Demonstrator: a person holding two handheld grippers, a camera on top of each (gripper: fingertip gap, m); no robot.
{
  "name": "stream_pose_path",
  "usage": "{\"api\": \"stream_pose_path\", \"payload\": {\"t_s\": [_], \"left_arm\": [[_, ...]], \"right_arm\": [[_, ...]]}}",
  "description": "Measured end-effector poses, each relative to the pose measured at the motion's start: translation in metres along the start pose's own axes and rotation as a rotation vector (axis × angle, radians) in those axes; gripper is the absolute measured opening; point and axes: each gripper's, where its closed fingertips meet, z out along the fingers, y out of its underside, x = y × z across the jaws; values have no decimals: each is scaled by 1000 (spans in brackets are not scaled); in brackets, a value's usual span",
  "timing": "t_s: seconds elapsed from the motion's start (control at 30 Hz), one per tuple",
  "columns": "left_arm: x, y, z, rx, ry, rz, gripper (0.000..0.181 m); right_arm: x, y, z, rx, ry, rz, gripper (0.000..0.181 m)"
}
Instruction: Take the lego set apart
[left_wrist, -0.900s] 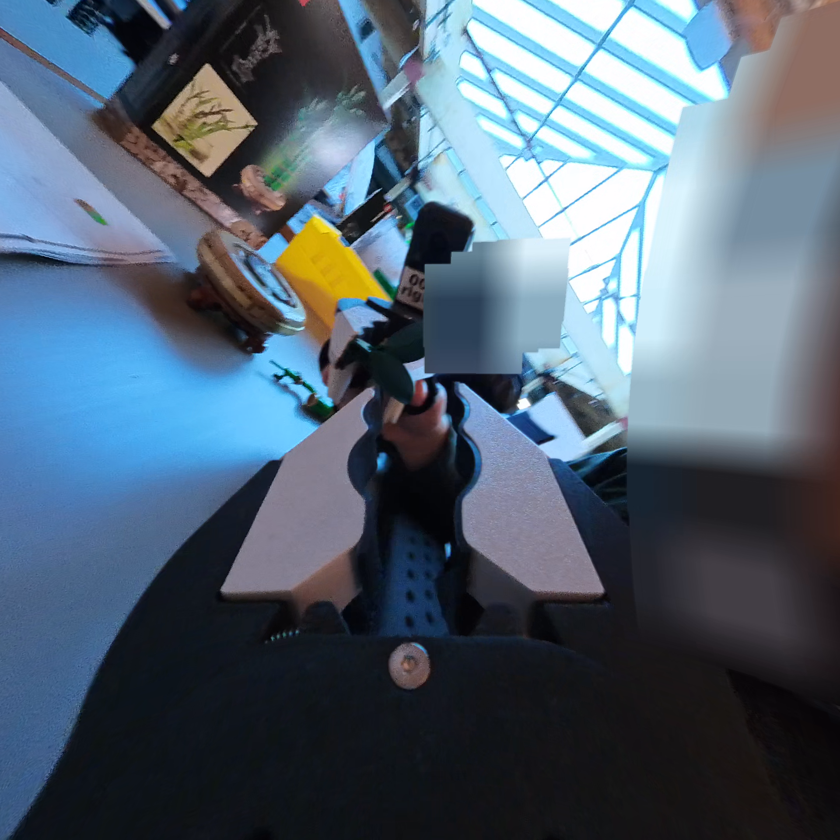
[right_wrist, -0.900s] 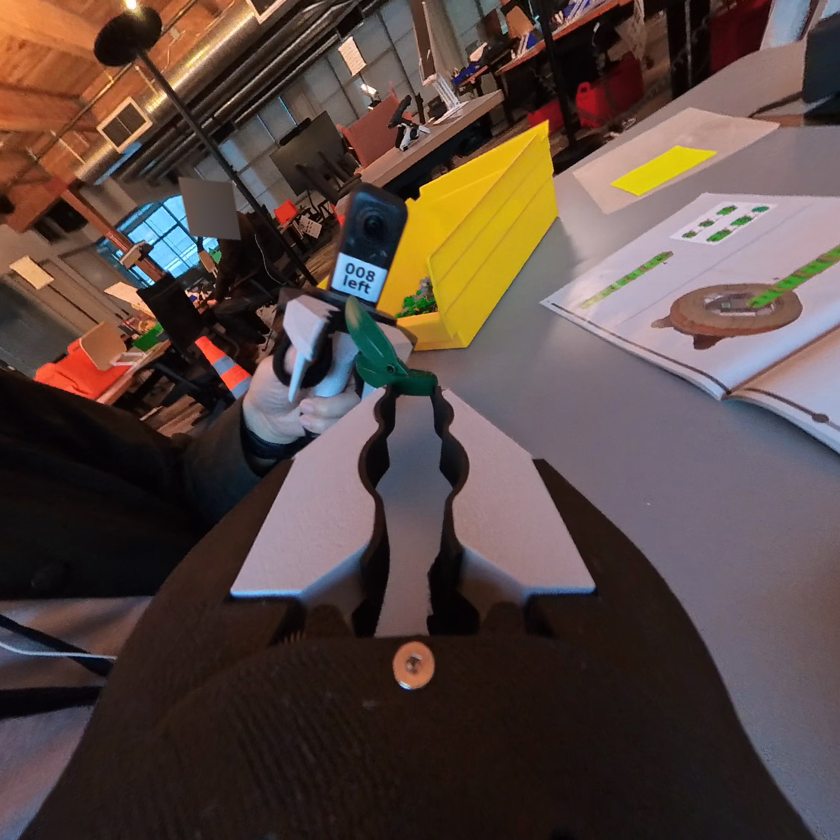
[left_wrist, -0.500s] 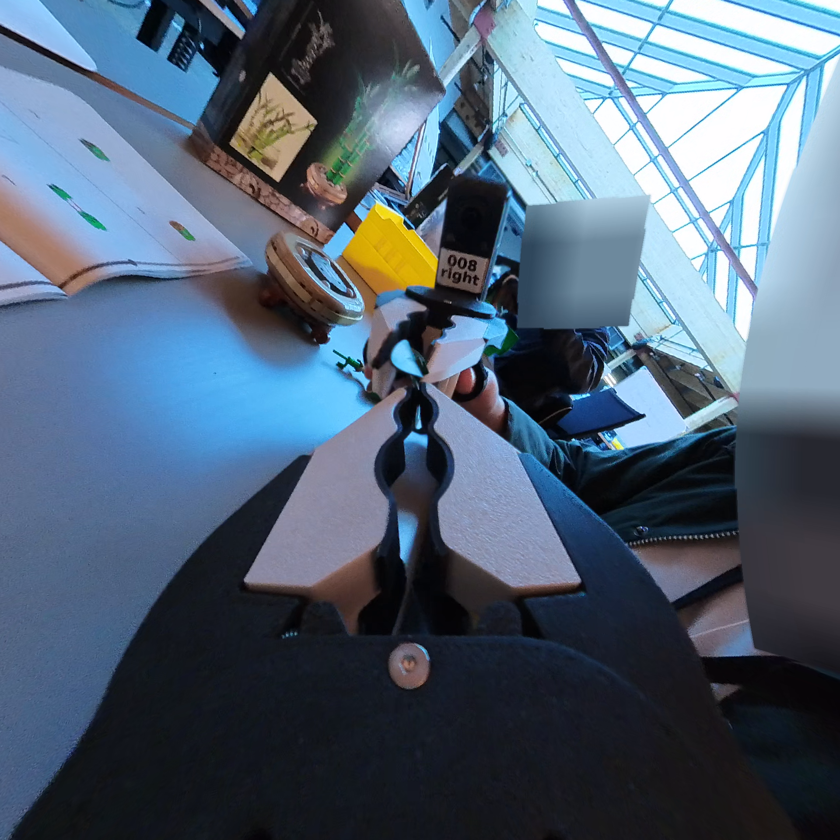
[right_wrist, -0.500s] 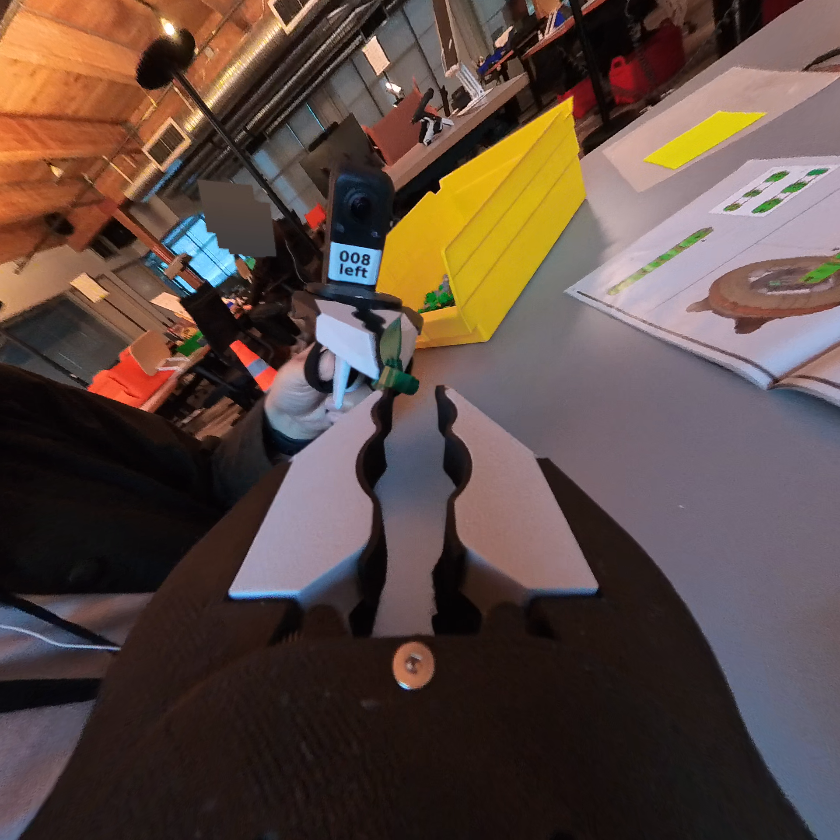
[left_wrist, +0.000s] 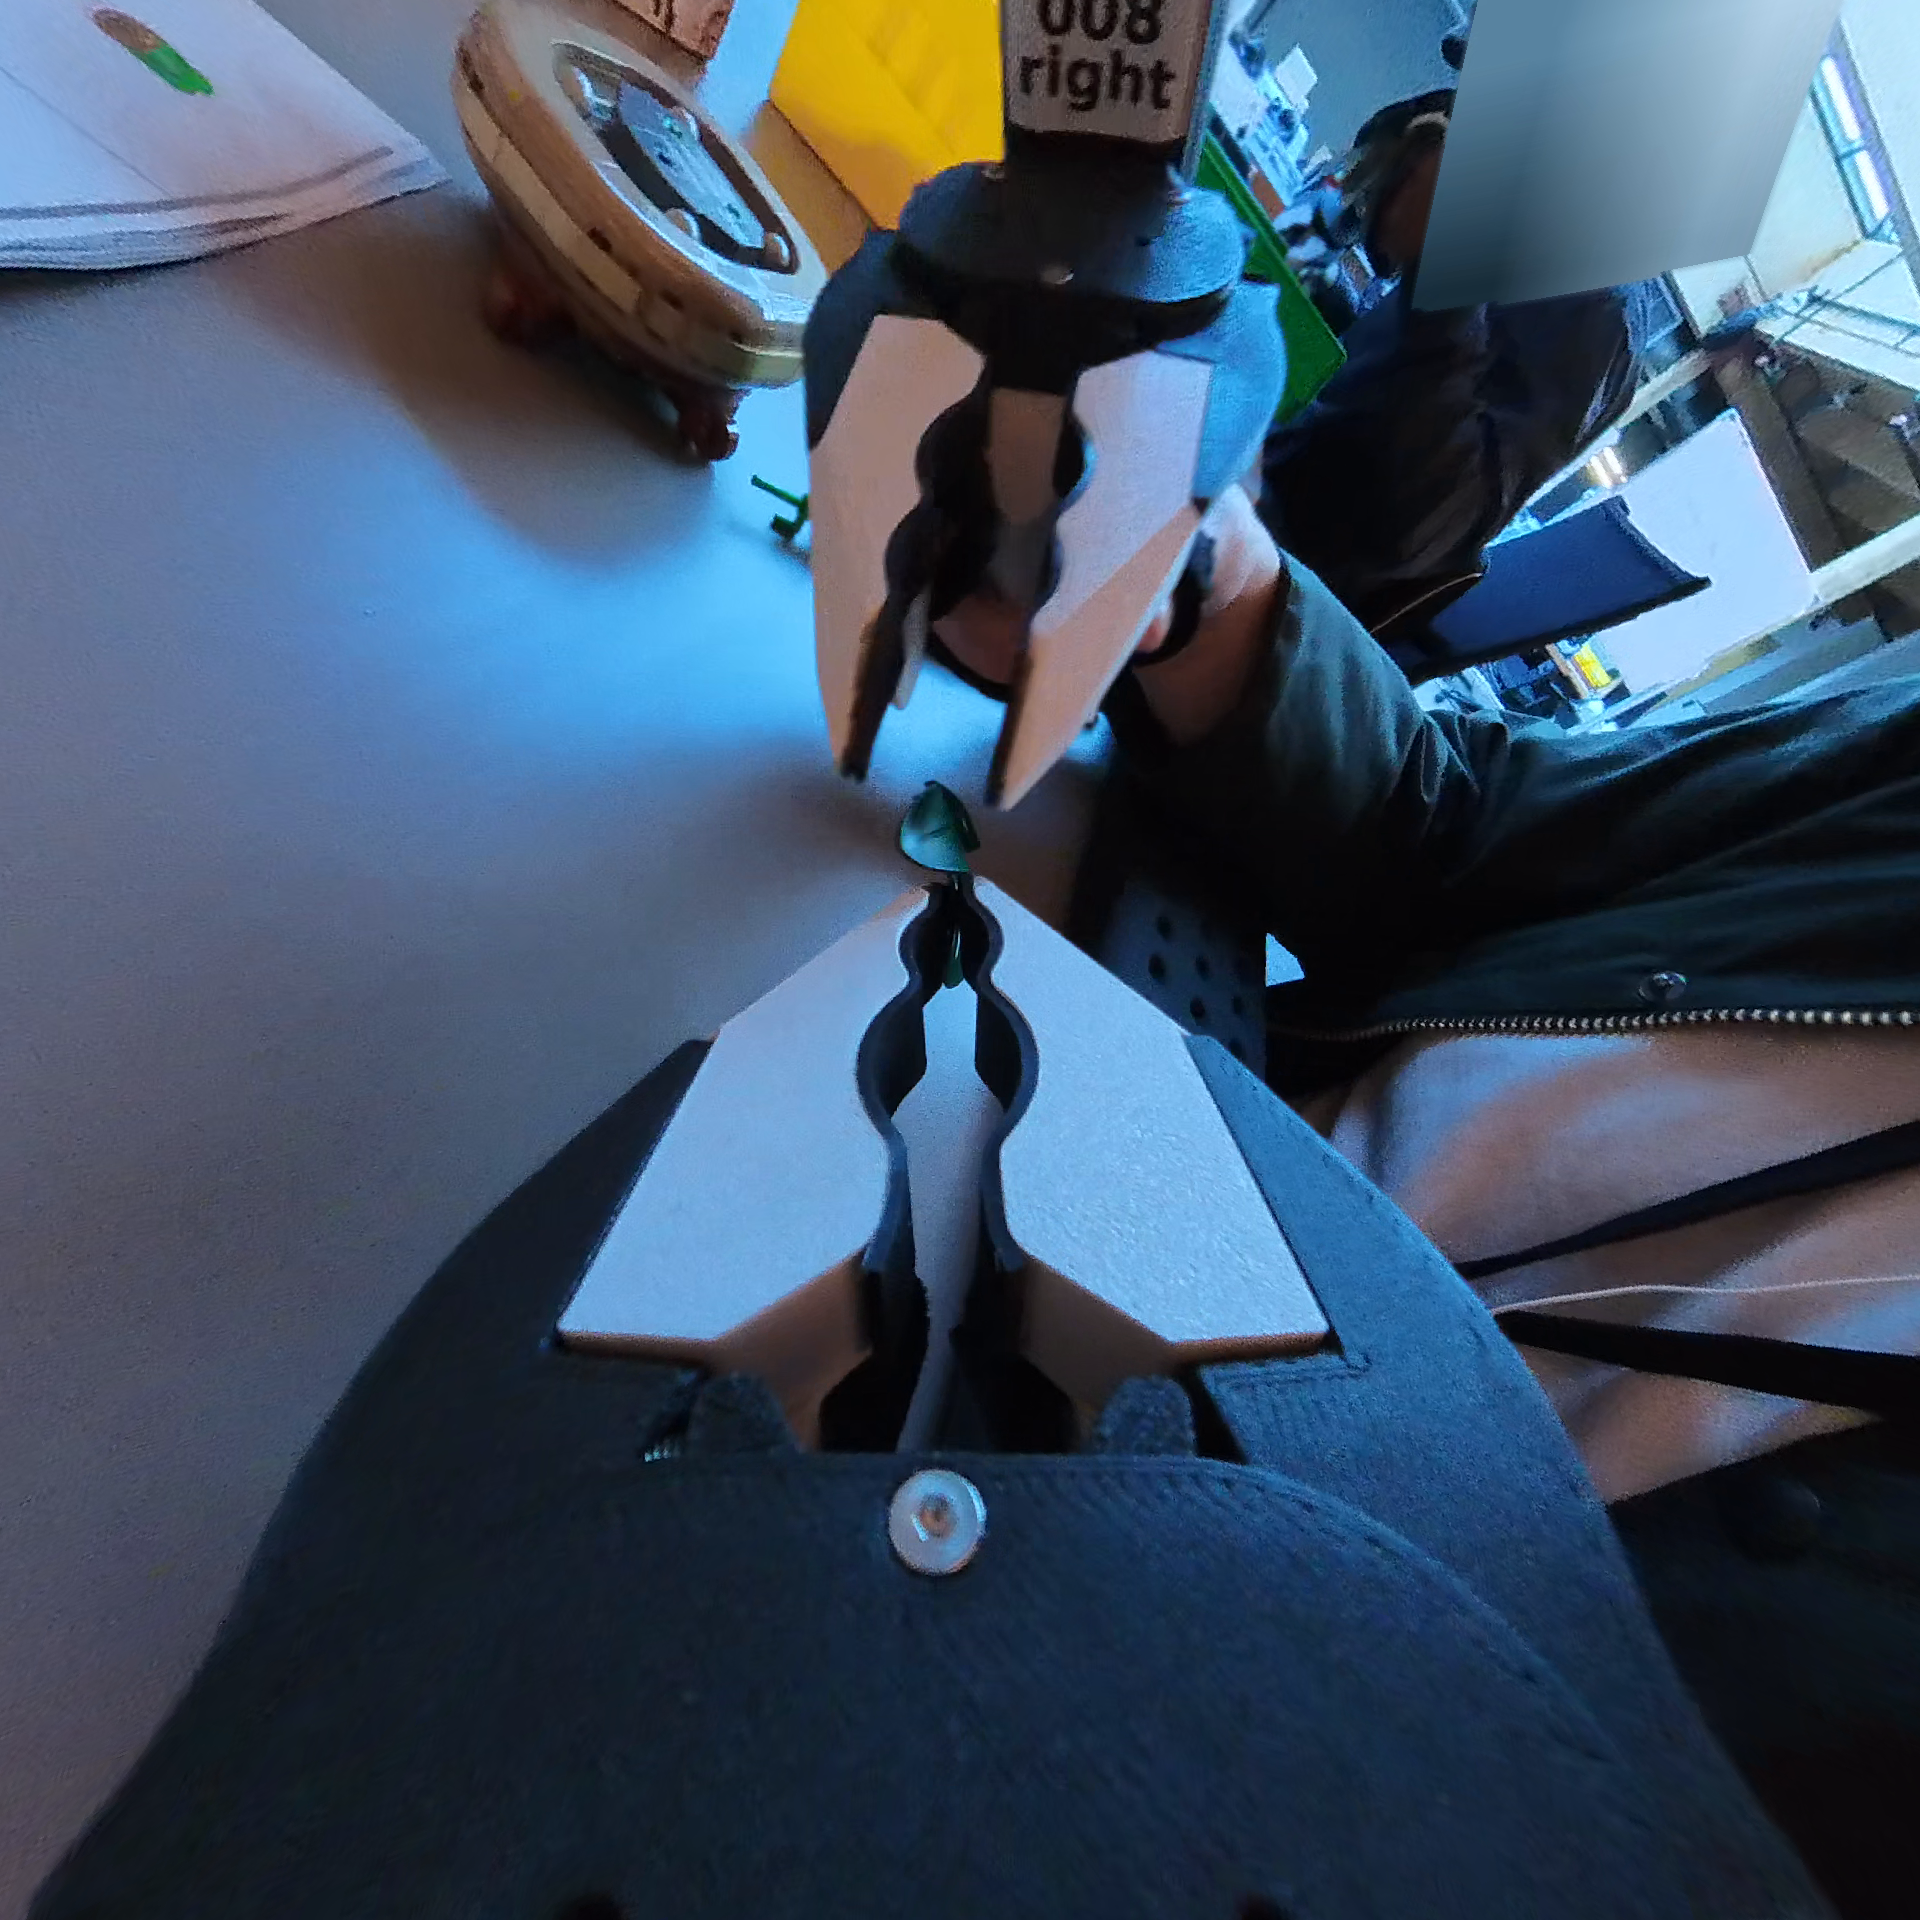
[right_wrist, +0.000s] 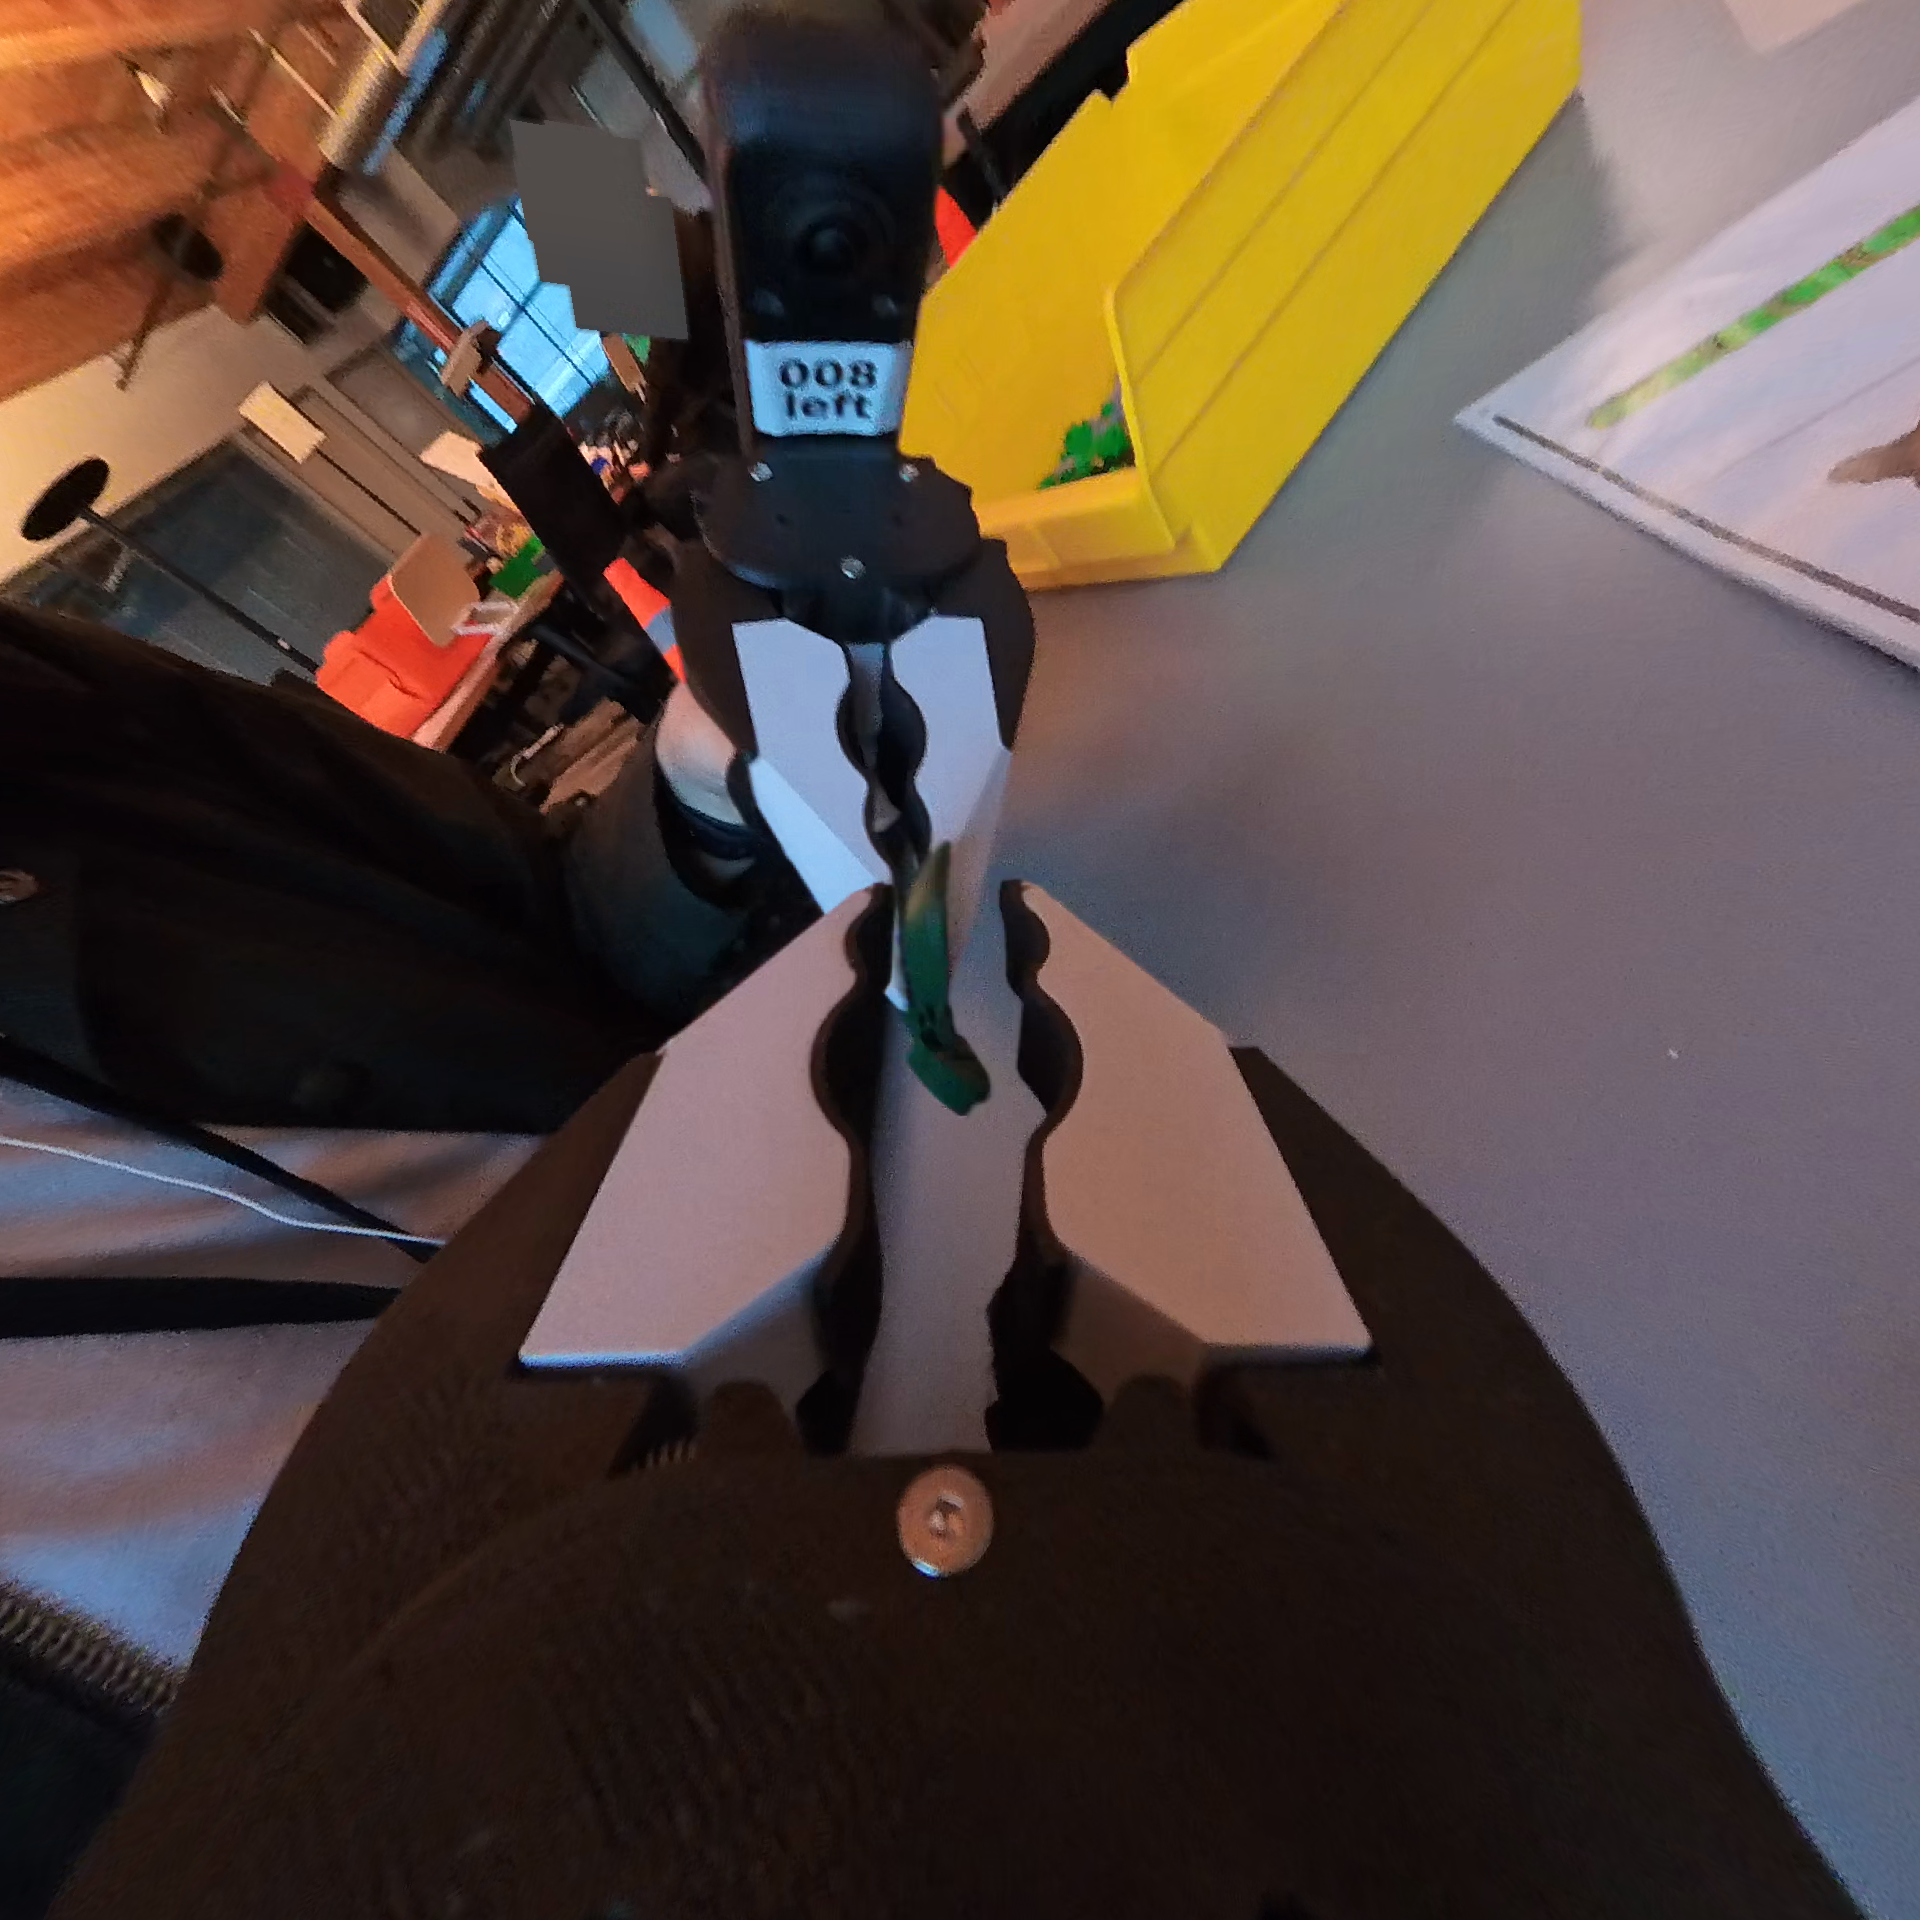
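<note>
A grey table (left_wrist: 312, 831) carries the scene, with two handheld grippers meeting nose to nose above it. At its far side stands a yellow parts bin (right_wrist: 1299, 260) holding a few green pieces, and an open instruction booklet (right_wrist: 1766, 395) lies flat at the table's right edge in the right wrist view. In the left wrist view the round tan-and-brown lego base (left_wrist: 634, 218) of the set sits on small dark-red feet beside the booklet, and a small green lego piece (left_wrist: 787, 511) lies loose on the table just past it.

The left gripper (left_wrist: 948, 896) has its fingers drawn together at the tips, clamped on the end of a green lego leaf (left_wrist: 938, 831); the leaf sticks forward out of the tips toward the other tool. The right gripper (right_wrist: 940, 904) faces it with fingers parted, and in its own view the leaf (right_wrist: 935, 987) runs down into the gap between them, its clip end lying between the two pads and touching neither that can be seen. From the left wrist view the right gripper's fingertips (left_wrist: 1013, 769) hang just above the leaf, one on each side, a narrow space apart from it. A person's hand (left_wrist: 1195, 613) in a dark sleeve grips the right tool's handle behind.
</note>
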Motion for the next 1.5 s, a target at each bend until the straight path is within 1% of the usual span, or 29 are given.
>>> {"api": "stream_pose_path", "payload": {"t_s": [0.07,0.1,0.13,0.2,0.27,0.33,0.43,0.47,0.53,0.6,0.63,0.67,0.7,0.77,0.83,0.9,1.0,1.07,1.1,1.17,1.23,1.33,1.5], "left_arm": [[1,-1,-1,3,1,5,0],[1,0,-1,1,7,4,0],[4,1,0,-5,26,6,0],[7,3,1,-17,40,8,0],[8,0,0,1,45,5,1],[10,-12,-7,82,80,-25,5],[7,-29,-19,202,104,-87,24],[5,-31,-20,217,96,-100,31],[7,-34,-20,238,116,-121,37],[11,-44,-23,310,179,-167,34],[14,-48,-27,346,216,-184,25],[17,-50,-31,368,247,-184,4],[17,-51,-34,377,253,-182,1],[14,-51,-35,376,213,-155,0],[12,-52,-36,381,174,-126,0],[11,-51,-38,381,160,-118,0],[13,-52,-37,393,188,-138,0],[14,-53,-37,400,217,-166,8],[15,-52,-36,395,236,-173,3],[16,-52,-36,387,233,-166,1],[18,-51,-36,381,239,-154,1],[25,-52,-38,382,292,-166,0],[31,-53,-39,377,347,-180,0]], "right_arm": [[0,2,0,-10,-4,-3,18],[-5,4,1,-19,-38,9,10],[-9,6,1,-34,-72,29,6],[-11,12,3,-63,-95,58,2],[-13,9,2,-47,-112,69,1],[-17,-2,-3,20,-140,95,0],[-12,-21,-9,159,-164,182,0],[-12,-27,-11,206,-185,210,0],[-13,-37,-13,282,-221,237,0],[-18,-43,-12,331,-258,248,0],[-20,-44,-10,340,-273,253,0],[-22,-45,-7,346,-286,258,0],[-21,-46,-6,356,-285,264,0],[-18,-45,-4,357,-278,275,0],[-19,-39,0,308,-279,268,1],[-18,-38,0,299,-252,248,0],[-20,-39,-1,303,-229,198,0],[-21,-43,-2,331,-243,204,0],[-21,-44,-3,343,-251,214,0],[-22,-45,-3,353,-270,226,0],[-25,-45,-3,350,-296,233,0],[-33,-46,-4,351,-345,244,0],[-40,-46,-6,343,-378,222,1]]}}
